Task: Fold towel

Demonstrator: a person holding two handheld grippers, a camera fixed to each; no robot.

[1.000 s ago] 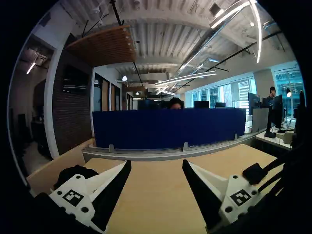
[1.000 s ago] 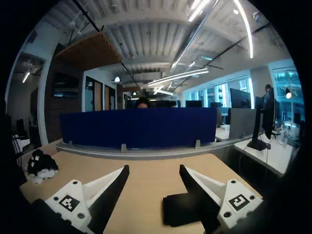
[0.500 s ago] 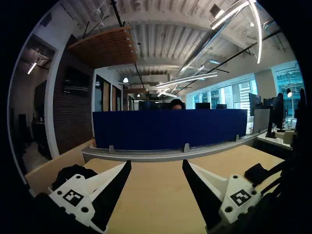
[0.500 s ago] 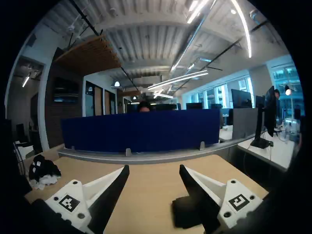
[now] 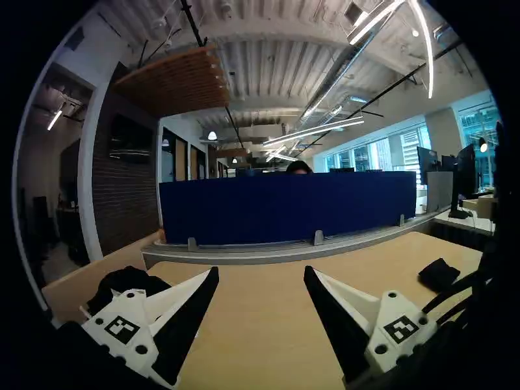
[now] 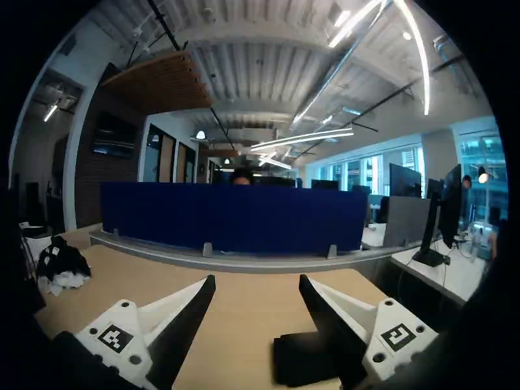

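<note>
Hand-held gripper pair at work in an open-plan office: the left hand-held gripper [image 5: 260, 270] and the right hand-held gripper [image 6: 257, 278] are each held level, low over a light wooden table [image 5: 260, 331], pointing straight ahead at a blue desk partition [image 5: 286, 208]. Both have their white fingers spread wide with nothing between them. In the right gripper view a folded black towel [image 6: 302, 354] lies flat on the table, close in and partly hidden behind one finger of that gripper. In the left gripper view it [image 5: 439, 274] sits well off to the side near the table's edge. A loose heap of black and white cloth [image 6: 62, 263] rests at the table's opposite end, apart from both grippers. A person's head [image 6: 241, 176] shows above the partition, and a monitor [image 6: 448, 205] stands on a neighbouring desk.
</note>
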